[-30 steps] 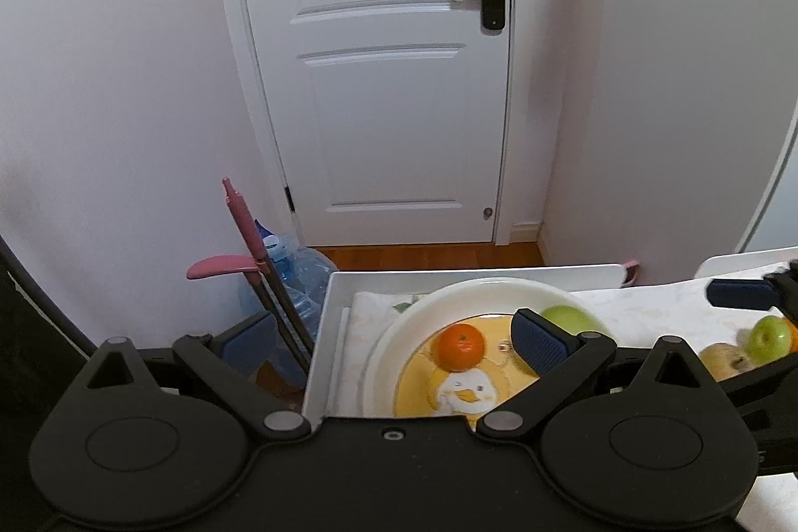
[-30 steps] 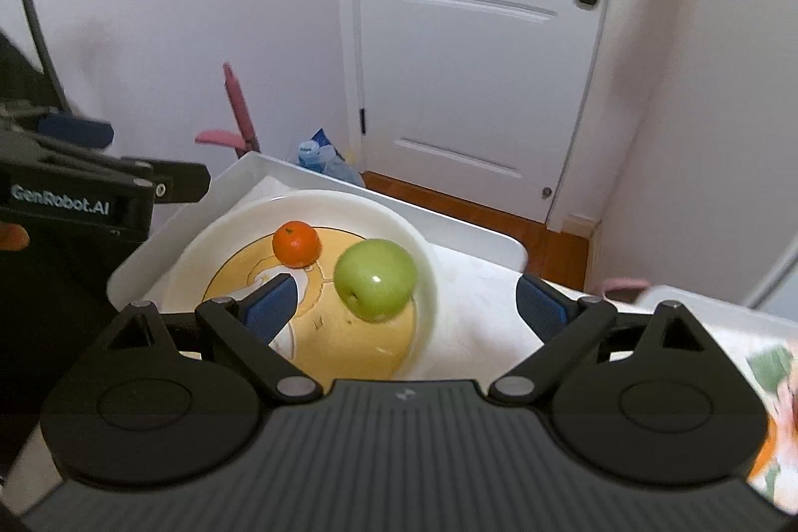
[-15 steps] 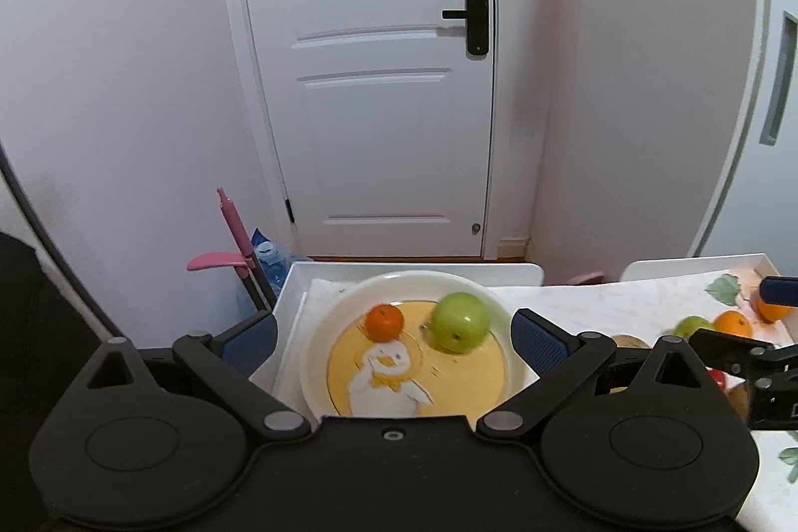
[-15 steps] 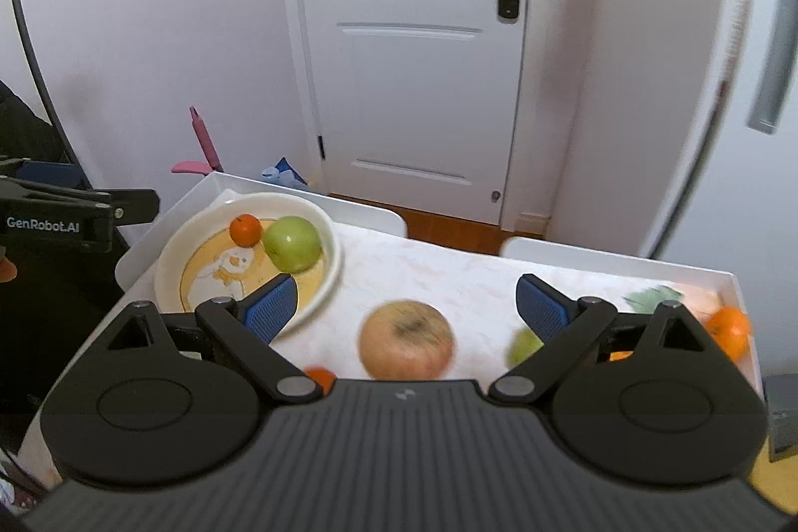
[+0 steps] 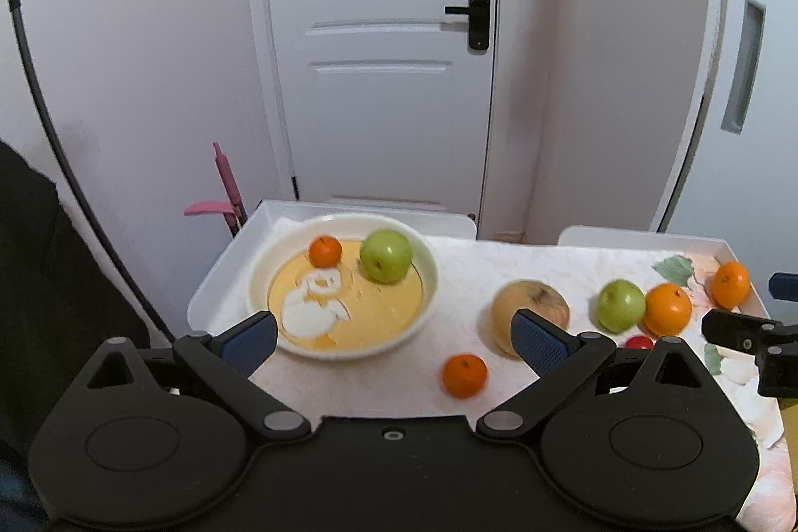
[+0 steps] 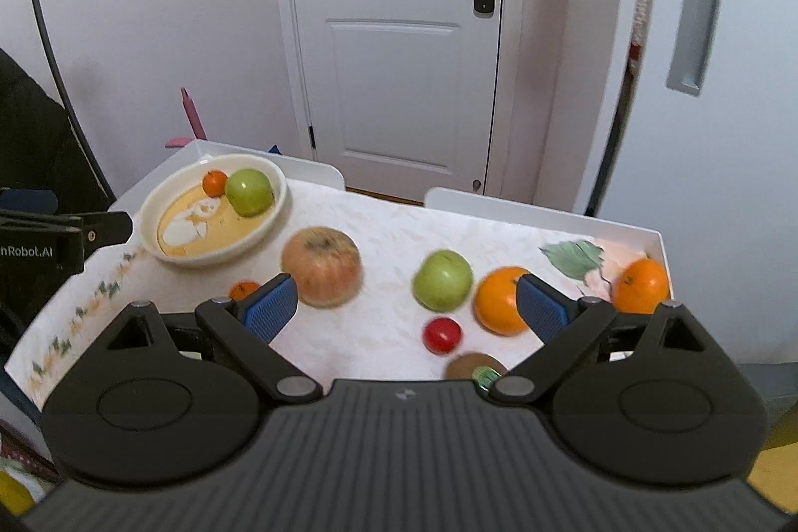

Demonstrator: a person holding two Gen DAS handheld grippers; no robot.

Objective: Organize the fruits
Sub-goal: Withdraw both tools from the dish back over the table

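Observation:
A cream bowl (image 5: 424, 307) (image 6: 149, 218) with a yellow duck picture sits at the table's left and holds a small tangerine (image 5: 325, 252) (image 6: 215, 183) and a green apple (image 5: 386, 256) (image 6: 249, 192). Loose on the cloth lie a large russet apple (image 5: 528, 302) (image 6: 321, 265), a second green apple (image 5: 621, 305) (image 6: 442, 280), two oranges (image 5: 668, 308) (image 6: 498, 300) (image 6: 641, 285), a small tangerine (image 5: 464, 375) (image 6: 242, 288), a red tomato (image 6: 442, 335) and a kiwi (image 6: 474, 366). My left gripper (image 5: 394, 340) and right gripper (image 6: 406, 307) both stand open above the table, holding nothing.
The table (image 6: 389, 233) has a raised white rim and a floral cloth. Behind it are a white door (image 5: 384, 58) and walls. A pink-handled tool (image 5: 227, 188) leans at the far left corner. A dark stand and fabric (image 6: 35, 143) are on the left.
Both grippers have pulled back and up from the bowl. The green apple now lies in the bowl, and the loose fruit on the right of the table has come into view.

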